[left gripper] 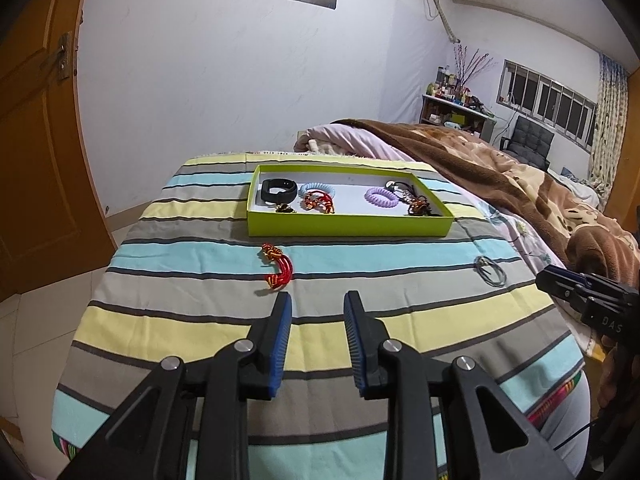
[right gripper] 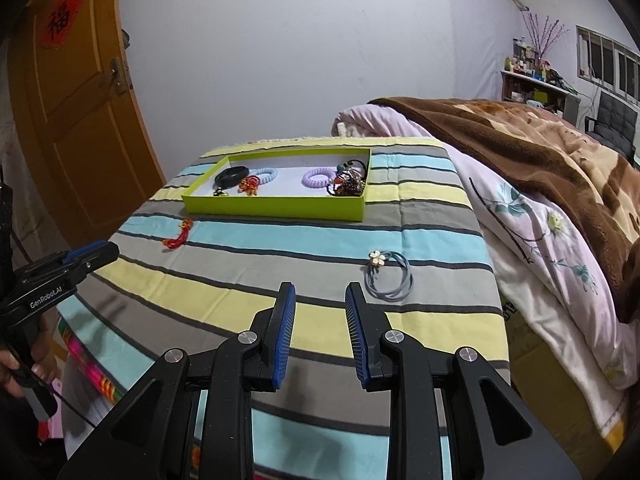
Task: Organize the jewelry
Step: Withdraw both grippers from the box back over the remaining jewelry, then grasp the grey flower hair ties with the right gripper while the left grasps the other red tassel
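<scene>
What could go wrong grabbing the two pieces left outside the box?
1. The grey hair tie lies flat on the striped cloth; the right tongs may pinch fabric and drag it, shifting the green box.
2. The red knotted cord is thin and limp; the left tongs could catch only one end and drop it short of the box.

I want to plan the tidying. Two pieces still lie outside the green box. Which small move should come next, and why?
Probably ease the open left gripper forward and down onto the red knotted cord. It lies on the striped cloth just ahead of the fingers, outside the green box, and the gripper is empty.
</scene>
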